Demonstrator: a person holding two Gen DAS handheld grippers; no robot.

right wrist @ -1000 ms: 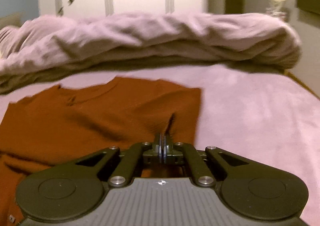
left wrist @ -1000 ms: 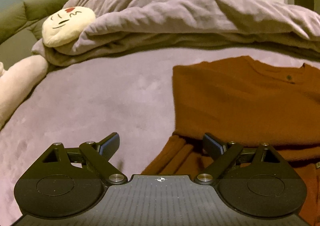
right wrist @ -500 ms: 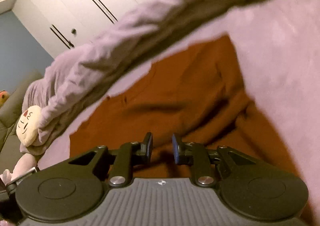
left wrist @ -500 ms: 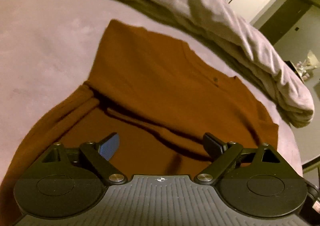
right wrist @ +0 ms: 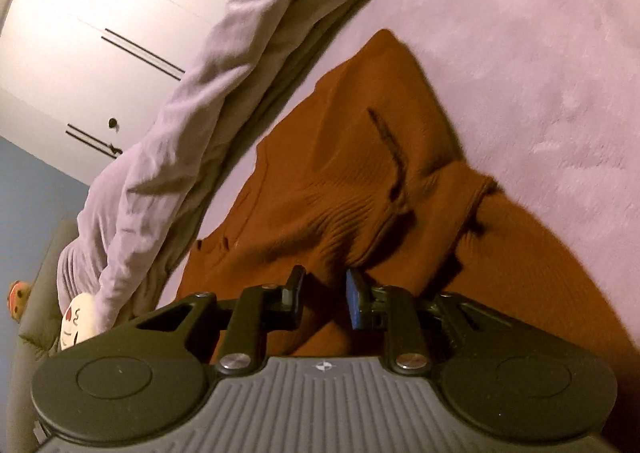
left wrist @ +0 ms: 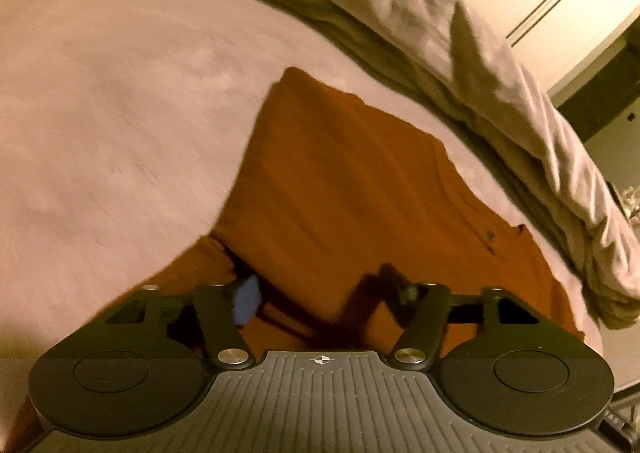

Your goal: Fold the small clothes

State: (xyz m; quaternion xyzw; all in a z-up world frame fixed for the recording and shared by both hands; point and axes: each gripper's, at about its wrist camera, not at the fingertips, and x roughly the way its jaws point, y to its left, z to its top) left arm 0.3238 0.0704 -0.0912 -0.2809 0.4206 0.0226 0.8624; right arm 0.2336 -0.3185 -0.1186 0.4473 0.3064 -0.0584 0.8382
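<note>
A rust-orange knit sweater (left wrist: 352, 189) lies on the lilac bed cover, its sleeves folded in over the body. It also shows in the right wrist view (right wrist: 360, 181), with a ribbed fold bunched just ahead of the fingers. My left gripper (left wrist: 328, 293) is open wide and hovers low over the sweater's near part, holding nothing. My right gripper (right wrist: 323, 295) is open with a narrower gap, tilted, just above the sweater's fold, holding nothing.
A rumpled lilac duvet (left wrist: 460, 37) lies along the far side of the bed (left wrist: 100, 113). White wardrobe doors (right wrist: 100, 13) stand behind. A cream face pillow (right wrist: 78, 323) and a grey-green sofa (right wrist: 36, 293) are at the left.
My right gripper opened, letting go of the sweater's fold, and tilted. My left gripper stayed open and swung right over the sweater, then dropped closer to it.
</note>
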